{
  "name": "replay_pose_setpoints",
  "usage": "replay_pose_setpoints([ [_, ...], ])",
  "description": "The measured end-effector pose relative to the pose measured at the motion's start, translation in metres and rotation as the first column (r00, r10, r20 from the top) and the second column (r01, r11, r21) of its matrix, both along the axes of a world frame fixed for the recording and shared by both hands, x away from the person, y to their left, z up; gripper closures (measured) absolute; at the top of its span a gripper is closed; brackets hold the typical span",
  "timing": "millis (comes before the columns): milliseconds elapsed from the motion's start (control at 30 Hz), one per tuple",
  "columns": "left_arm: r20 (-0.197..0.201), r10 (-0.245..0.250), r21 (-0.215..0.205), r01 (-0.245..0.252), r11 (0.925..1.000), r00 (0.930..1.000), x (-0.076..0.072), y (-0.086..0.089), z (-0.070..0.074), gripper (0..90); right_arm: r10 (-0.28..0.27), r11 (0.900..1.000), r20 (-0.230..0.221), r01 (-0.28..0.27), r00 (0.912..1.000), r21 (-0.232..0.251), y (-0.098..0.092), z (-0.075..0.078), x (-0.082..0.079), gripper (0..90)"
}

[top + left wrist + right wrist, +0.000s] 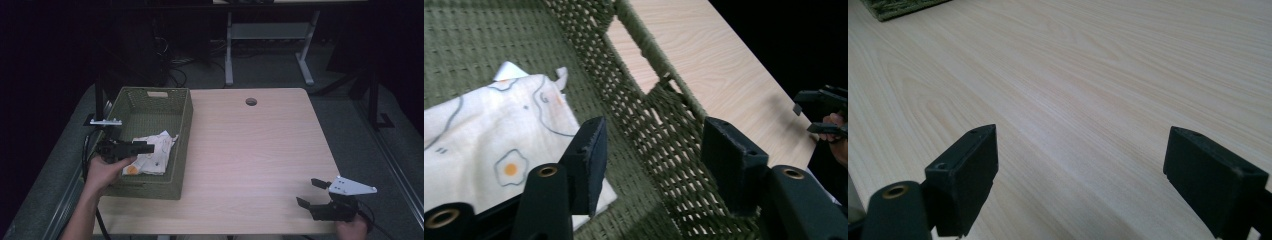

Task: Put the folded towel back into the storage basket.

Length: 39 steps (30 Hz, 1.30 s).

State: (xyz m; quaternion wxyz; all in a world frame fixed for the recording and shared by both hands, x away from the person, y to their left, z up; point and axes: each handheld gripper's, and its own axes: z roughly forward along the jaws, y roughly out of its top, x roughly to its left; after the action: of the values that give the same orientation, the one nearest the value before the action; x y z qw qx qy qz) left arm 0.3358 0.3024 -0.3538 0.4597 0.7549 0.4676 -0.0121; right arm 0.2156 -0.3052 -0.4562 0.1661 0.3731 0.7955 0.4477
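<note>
From the high view, one green woven rectangular basket (pixel 182 120) stands on the left part of the pale wood-grain bench (pixel 260 150), and in it lies one white folded cloth printed with fried eggs (pixel 155 152), toward the near end. The left hand-held gripper (pixel 142 147) hangs over the basket directly above that cloth, pointing toward the bench's middle. The right hand-held gripper (pixel 310 192) sits well apart at the near right corner, so the left hand is by far the nearer to the cloth. The cloth's long axis looks to run along the basket's length, from near to far.

In the left gripper view, the left hand-held gripper (pixel 651 160) has its jaws standing apart with nothing between the pads. The cloth (pixel 484 145) lies below and to the left of the left jaw, and the basket's side wall with its handle slot (pixel 644 75) runs behind the gap. The cloth rests loose on the basket floor.

In the right gripper view, the right hand-held gripper (pixel 1080 180) is spread wide and empty over bare bench (pixel 1073 75), with a corner of the basket (pixel 898 6) at the top left.

Count: one basket, one cloth, two hand-held grippers.
</note>
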Motion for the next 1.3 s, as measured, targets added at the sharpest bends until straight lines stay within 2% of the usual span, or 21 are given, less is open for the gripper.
replay_pose_setpoints([
  [367, 0.056, -0.004, -0.065, 0.007, 0.9979, 0.9984, -0.017, -0.005, 0.005, 41.4, -0.009, 1.0, 0.012, 0.009, 0.9999, 0.008, -0.002, 0.002, -0.001, 13.7],
  [533, 0.085, -0.033, -0.084, 0.04, 0.9957, 0.9959, -0.024, -0.017, 0.009, 41.4, -0.01, 1.0, 0.016, 0.01, 0.9998, 0.01, -0.003, 0.003, -0.002, 13.7],
  [733, 0.107, -0.055, -0.081, 0.064, 0.9946, 0.9927, -0.025, -0.03, 0.013, 41.0, -0.011, 1.0, 0.02, 0.011, 0.9997, 0.012, -0.003, 0.003, -0.002, 13.6],
  [833, 0.118, -0.061, -0.094, 0.072, 0.993, 0.9911, -0.027, -0.037, 0.014, 40.8, -0.011, 1.0, 0.02, 0.01, 0.9997, 0.013, -0.004, 0.003, -0.002, 13.6],
  [1000, 0.141, -0.097, -0.095, 0.111, 0.9892, 0.9852, -0.031, -0.055, 0.017, 40.6, -0.014, 1.0, 0.021, 0.013, 0.9997, 0.015, -0.004, 0.004, -0.002, 13.7],
  [1300, 0.15, -0.132, -0.083, 0.146, 0.9858, 0.9798, -0.032, -0.081, 0.02, 40.6, -0.015, 1.0, 0.023, 0.015, 0.9996, 0.023, -0.006, 0.005, -0.003, 13.6],
])
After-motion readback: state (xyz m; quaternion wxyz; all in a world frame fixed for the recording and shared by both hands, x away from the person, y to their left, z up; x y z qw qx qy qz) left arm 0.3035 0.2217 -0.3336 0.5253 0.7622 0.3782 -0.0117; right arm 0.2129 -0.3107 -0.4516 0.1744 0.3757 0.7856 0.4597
